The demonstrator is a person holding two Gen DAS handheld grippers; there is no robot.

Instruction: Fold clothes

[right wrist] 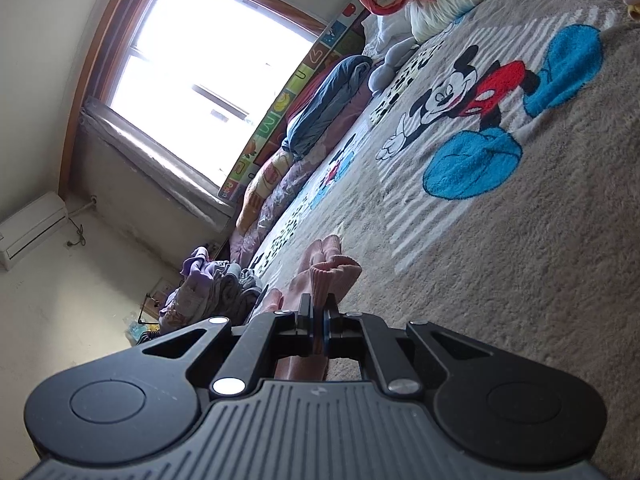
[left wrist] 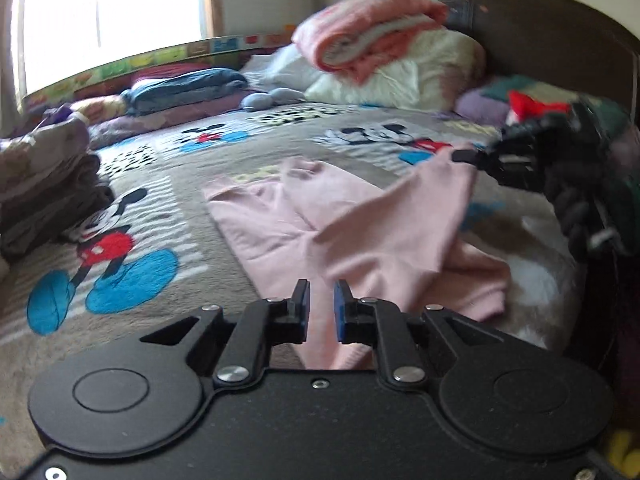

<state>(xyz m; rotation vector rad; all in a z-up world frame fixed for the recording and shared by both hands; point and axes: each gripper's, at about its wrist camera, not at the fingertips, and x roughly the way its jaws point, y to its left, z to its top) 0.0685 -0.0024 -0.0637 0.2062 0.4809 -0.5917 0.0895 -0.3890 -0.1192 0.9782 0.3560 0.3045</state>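
A pink garment [left wrist: 320, 224] lies on the Mickey Mouse bedspread [left wrist: 168, 184], partly folded over itself. My left gripper [left wrist: 321, 300] is open with a small gap, hovering over the garment's near edge and holding nothing. My right gripper [left wrist: 464, 157] shows at the right of the left wrist view, holding one pink end lifted above the bed. In the right wrist view the right gripper [right wrist: 319, 312] is shut on the garment's ribbed pink cuff [right wrist: 332, 276], which bunches out past the fingertips.
A stack of folded clothes [left wrist: 44, 184] sits at the left bed edge. Pillows and a rolled coral blanket [left wrist: 372, 36] lie at the dark headboard [left wrist: 560, 40]. Folded blue items [left wrist: 188, 88] line the window side. The window [right wrist: 192, 64] is bright.
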